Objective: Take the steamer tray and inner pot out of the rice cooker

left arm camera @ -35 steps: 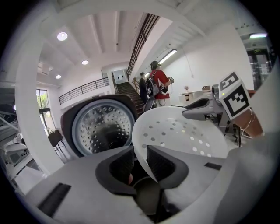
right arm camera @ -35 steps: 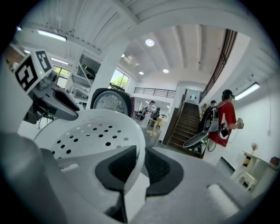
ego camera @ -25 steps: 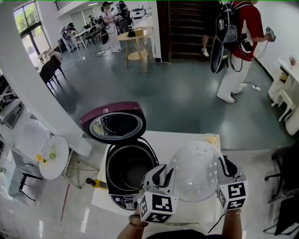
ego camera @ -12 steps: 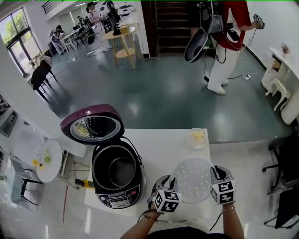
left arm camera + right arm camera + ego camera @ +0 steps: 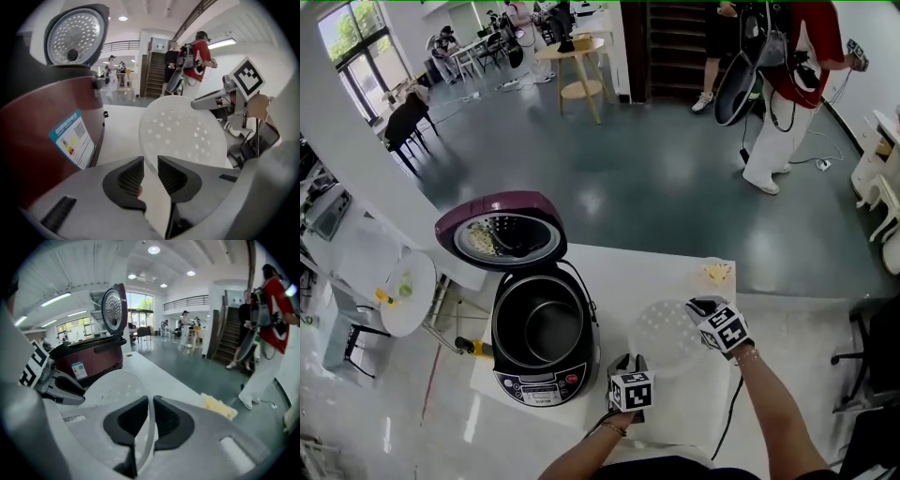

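The white perforated steamer tray (image 5: 666,336) hangs low over the white table (image 5: 614,277), right of the rice cooker (image 5: 544,339). My left gripper (image 5: 630,364) is shut on its near rim, seen as the steamer tray (image 5: 183,133) between the pads. My right gripper (image 5: 697,311) is shut on the far-right rim, the steamer tray (image 5: 115,390) edge pinched between its pads. The cooker's maroon lid (image 5: 502,232) stands open and the dark inner pot (image 5: 546,323) sits inside the cooker.
A small cup with yellow contents (image 5: 716,273) stands at the table's far right corner. A person in red (image 5: 787,94) stands on the floor beyond. A small round white table (image 5: 403,305) is to the left, below table height.
Both grippers have come down with the steamer tray, from high in front of the camera to just above the table right of the cooker. The tray now lies flatter.
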`<control>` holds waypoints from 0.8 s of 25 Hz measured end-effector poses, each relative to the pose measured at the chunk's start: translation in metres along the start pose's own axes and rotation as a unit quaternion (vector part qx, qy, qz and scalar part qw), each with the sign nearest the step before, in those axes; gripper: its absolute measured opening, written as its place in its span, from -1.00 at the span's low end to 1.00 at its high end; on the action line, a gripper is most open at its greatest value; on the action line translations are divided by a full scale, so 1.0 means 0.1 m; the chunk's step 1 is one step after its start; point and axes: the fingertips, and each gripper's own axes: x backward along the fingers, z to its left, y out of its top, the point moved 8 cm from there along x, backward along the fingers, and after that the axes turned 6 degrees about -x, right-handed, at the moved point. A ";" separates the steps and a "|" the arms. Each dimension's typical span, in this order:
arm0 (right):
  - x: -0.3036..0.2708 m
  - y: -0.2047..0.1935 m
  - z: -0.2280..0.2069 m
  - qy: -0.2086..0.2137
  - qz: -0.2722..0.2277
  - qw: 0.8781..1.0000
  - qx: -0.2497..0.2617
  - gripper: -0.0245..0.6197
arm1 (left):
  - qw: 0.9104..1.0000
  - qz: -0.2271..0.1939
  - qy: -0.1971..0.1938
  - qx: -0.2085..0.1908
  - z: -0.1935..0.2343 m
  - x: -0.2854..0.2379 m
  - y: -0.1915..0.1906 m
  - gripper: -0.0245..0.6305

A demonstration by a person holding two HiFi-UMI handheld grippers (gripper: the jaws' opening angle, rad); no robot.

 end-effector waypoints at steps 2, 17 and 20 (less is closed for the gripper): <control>-0.38 0.21 -0.09 0.059 0.015 0.998 0.027 -0.81 | 0.998 0.007 0.020 0.062 0.06 -0.08 0.03 -0.64; -1.96 0.86 -0.40 0.100 0.102 0.987 0.080 -0.77 | 0.971 -0.005 0.083 0.223 0.62 -0.84 0.51 -0.64; -2.07 0.81 -0.49 0.084 0.104 0.988 0.073 -0.75 | 0.972 -0.014 0.091 0.215 0.68 -0.94 0.58 -0.64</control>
